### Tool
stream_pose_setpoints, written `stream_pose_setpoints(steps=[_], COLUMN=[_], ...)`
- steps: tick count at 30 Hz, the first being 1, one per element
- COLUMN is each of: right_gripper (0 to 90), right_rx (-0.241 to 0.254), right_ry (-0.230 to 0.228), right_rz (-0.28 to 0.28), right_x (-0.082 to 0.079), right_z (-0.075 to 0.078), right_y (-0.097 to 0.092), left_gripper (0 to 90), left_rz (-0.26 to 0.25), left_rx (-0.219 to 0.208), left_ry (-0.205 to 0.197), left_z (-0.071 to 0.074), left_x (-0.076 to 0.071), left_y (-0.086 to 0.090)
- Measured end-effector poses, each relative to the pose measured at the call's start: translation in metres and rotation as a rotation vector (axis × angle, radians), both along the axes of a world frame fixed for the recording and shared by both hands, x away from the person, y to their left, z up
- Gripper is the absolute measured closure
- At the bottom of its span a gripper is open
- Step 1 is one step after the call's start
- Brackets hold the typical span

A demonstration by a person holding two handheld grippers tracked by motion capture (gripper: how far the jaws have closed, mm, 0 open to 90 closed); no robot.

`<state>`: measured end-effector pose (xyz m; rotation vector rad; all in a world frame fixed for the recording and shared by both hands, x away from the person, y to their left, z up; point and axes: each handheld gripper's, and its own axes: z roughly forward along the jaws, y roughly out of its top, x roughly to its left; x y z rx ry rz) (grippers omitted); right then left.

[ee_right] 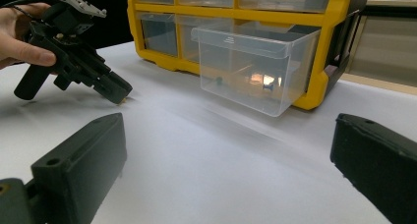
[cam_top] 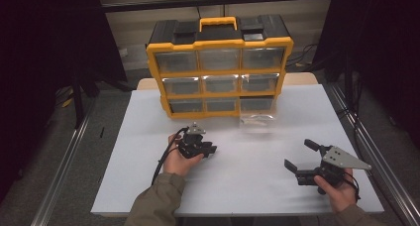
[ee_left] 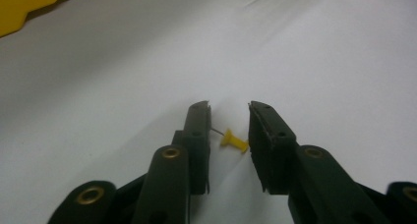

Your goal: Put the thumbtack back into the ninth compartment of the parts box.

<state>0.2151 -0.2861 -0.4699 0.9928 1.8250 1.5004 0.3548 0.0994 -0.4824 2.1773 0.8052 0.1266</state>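
Note:
A small yellow pushpin [ee_left: 233, 140] lies on the white table [cam_top: 247, 186] between the two black jaws of my left gripper [ee_left: 229, 108]. Its metal point reaches toward the left jaw and its head sits close by the right jaw, with a gap still showing. The left gripper [cam_top: 210, 149] points down at the table in front of the organizer, narrowly open. My right gripper [cam_top: 298, 154] rests at the table's near right, jaws wide open with nothing between them. In the right gripper view the left gripper [ee_right: 118, 94] tips down onto the table at upper left.
A yellow and black drawer organizer [cam_top: 220, 67] stands at the back of the table. One clear drawer [ee_right: 255, 67] at its lower right is pulled out, with a small dark item [ee_right: 217, 79] inside. Metal rails run along both sides of the table.

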Motion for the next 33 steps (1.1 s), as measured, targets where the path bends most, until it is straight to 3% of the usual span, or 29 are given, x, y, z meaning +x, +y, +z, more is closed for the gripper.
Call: stream_pose_setpoints(steps=[7, 13, 20, 33], right_gripper=[0.0, 0.0, 0.0, 0.0], right_rx=[0.0, 0.0, 0.0, -0.002], right_ry=[-0.001, -0.001, 0.001, -0.008], right_rz=[0.0, -0.001, 0.002, 0.007], right_x=[0.0, 0.0, 0.0, 0.0005], right_z=[0.0, 0.0, -0.0001, -0.0003], right_y=[0.0002, 0.0001, 0.0005, 0.0013], left_gripper=[77.5, 77.5, 73.1, 74.3], left_rz=[-0.003, -0.001, 0.001, 0.014], left_rx=[-0.002, -0.01, -0.023, -0.008], left_ry=[0.002, -0.002, -0.034, -0.012], left_z=[-0.0001, -0.0008, -0.0014, -0.0004], left_x=[0.001, 0.0024, 0.0032, 0.0004], left_y=[0.0009, 0.0013, -0.0009, 0.0033])
